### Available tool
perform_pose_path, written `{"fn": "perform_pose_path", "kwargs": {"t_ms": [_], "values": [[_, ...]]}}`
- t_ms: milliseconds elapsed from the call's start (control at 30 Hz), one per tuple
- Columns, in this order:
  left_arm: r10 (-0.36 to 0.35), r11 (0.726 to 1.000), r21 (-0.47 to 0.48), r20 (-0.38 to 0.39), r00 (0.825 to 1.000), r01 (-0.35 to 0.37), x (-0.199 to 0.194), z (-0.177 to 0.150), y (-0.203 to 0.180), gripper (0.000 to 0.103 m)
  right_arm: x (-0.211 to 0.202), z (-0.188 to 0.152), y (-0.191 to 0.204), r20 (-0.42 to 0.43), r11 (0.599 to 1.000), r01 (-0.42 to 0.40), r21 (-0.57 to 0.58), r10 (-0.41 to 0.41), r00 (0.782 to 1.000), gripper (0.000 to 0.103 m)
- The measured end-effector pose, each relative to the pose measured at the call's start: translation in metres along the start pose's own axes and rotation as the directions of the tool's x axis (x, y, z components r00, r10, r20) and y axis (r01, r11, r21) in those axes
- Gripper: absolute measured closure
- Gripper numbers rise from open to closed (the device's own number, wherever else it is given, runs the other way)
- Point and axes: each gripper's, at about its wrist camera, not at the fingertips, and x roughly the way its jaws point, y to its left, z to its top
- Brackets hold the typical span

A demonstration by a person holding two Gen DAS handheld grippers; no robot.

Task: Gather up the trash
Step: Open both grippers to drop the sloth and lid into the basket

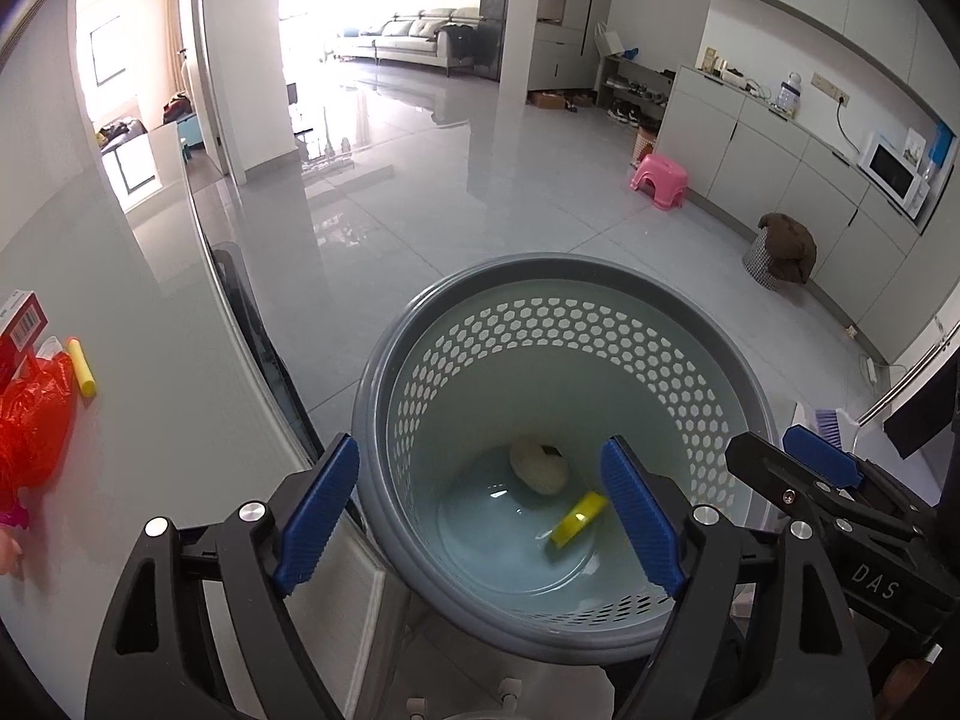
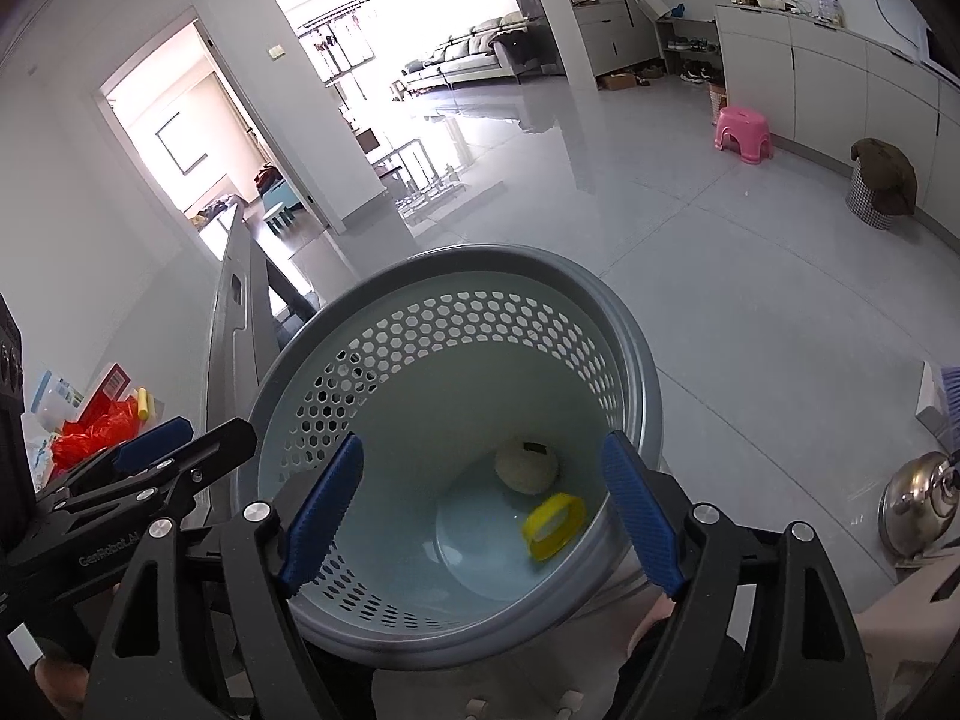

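Both grippers hang over the grey waste bin (image 1: pixel 366 396), so I take the bin as my landmark. The left gripper (image 1: pixel 480 510) is spread wide with nothing between its blue pads (image 1: pixel 318 516); one pad sits outside the bin's near-left rim and the other over its inside. The right gripper (image 2: pixel 483 516) is just as wide apart and just as empty, its pads (image 2: pixel 639 516) straddling the bin's opening from the other side. Each gripper shows at the edge of the other's view, close beside it.

Down in the bin, on its pale blue floor, lie a crumpled off-white wad (image 1: pixel 539 468) and a yellow ring of tape (image 1: pixel 579 519), next to each other (whether they touch I cannot tell).

To the left of the bin runs a grey table (image 1: pixel 150 408). On it lie a red plastic bag (image 1: pixel 33 420), a yellow stick (image 1: pixel 81 367) just beside the bag, and a red box (image 1: pixel 24 315) behind them. All three are well apart from the bin.

To the right of the bin, in the right wrist view, a steel kettle (image 2: pixel 918 504) stands on the floor.

Beyond the bin, across the glossy floor, a pink stool (image 1: pixel 659 180) stands near the cabinets, and a checked basket (image 1: pixel 762 258) with a brown cloth (image 1: pixel 789 243) draped over it stands further right. Far behind is a sofa (image 1: pixel 408 36).
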Motion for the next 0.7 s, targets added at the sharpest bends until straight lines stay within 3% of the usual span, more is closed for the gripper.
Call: {"fn": "perform_pose_path", "kwargs": {"t_ms": [700], "values": [[0.017,0.999,-0.053,0.083,0.996,-0.013,-0.060,-0.017,0.019,0.022,-0.036,-0.015,0.037,0.039,0.998,-0.022,-0.061,0.024,0.999,0.025]]}}
